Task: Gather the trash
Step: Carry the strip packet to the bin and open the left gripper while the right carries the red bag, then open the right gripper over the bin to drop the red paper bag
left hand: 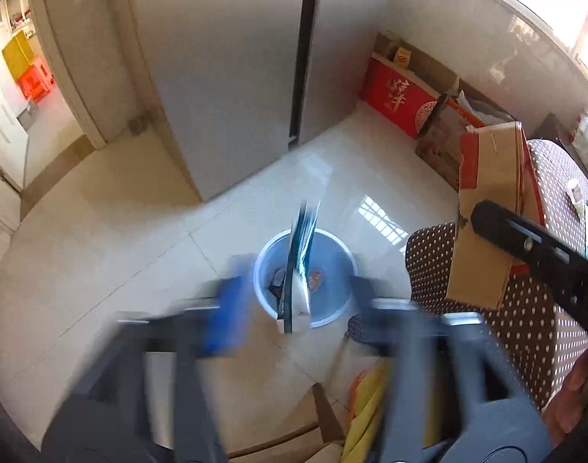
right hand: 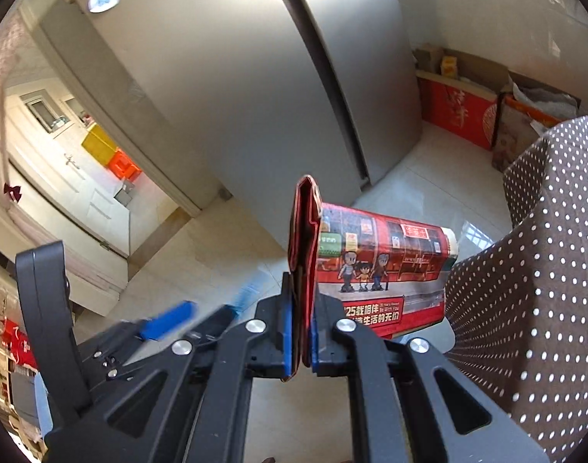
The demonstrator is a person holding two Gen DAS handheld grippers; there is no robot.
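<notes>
Left claw stands wide, a flat packet dropping toward the blue bin; right claw pinches a red carton (bulky: it may catch the rim).

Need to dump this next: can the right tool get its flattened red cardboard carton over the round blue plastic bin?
Probably yes: the right tool grips the carton beside the bin; only falling packaging intervenes.
</notes>
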